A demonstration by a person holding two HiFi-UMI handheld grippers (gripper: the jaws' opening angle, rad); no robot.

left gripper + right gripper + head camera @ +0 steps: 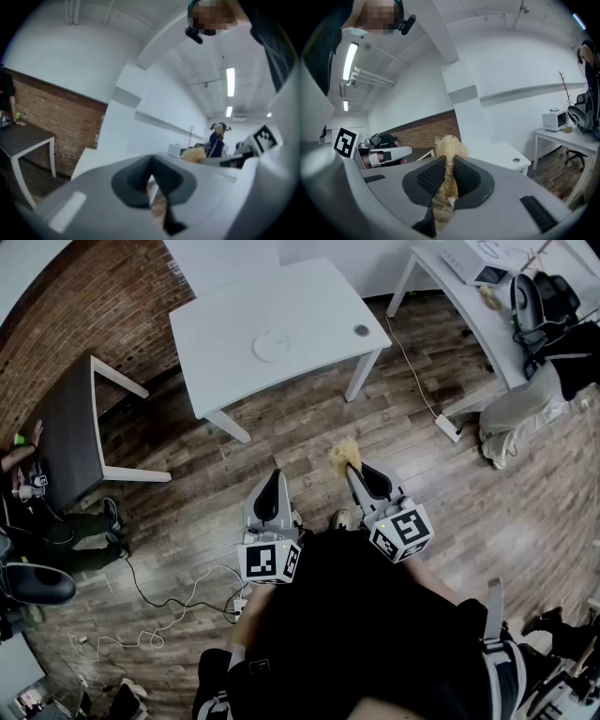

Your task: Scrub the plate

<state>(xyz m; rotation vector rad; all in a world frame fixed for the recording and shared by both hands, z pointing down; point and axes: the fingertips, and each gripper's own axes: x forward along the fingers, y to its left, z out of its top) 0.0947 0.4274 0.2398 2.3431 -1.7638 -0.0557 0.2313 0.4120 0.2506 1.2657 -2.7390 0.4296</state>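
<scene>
surface (309, 306): white, well ahead of both claws
left claw (151, 174): clenched, nothing between the jaws
right claw (449, 174): clamped on straw-coloured scrubber (449, 147), tuft poking past the tips
plate (269, 346): white, flat on surface, well apart from both claws

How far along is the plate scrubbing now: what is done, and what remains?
Done: the right claw is shut on a straw-coloured scrubber, so the tool is picked up. In hand: both claws are held well away from the white table, and the left claw is shut and empty. Left: bring the scrubber to the plate on that table and scrub it. Nothing touches the plate yet.
</scene>
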